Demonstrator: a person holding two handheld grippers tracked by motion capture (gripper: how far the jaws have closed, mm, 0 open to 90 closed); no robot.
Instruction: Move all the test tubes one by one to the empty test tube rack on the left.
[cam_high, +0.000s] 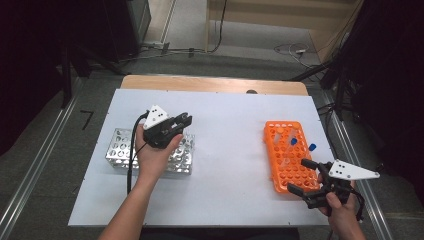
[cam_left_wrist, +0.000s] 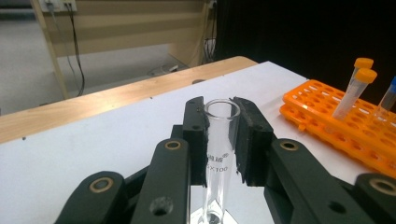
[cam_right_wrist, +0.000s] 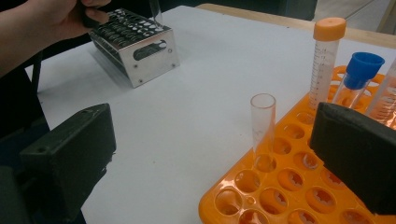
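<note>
The left gripper (cam_left_wrist: 219, 140) clamps an upright glass test tube (cam_left_wrist: 218, 154) above the metal rack (cam_high: 120, 147), at 9 o'clock on the table (cam_high: 225, 150). The right gripper (cam_high: 307, 177) stands released at 4 o'clock, beside the orange rack (cam_high: 282, 160), which holds an uncapped tube (cam_right_wrist: 262, 126).

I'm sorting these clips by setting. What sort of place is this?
Probably a lab-style test bench: an orange tube rack with capped tubes, a metal rack, and a glass test tube held in the left claw.
</note>
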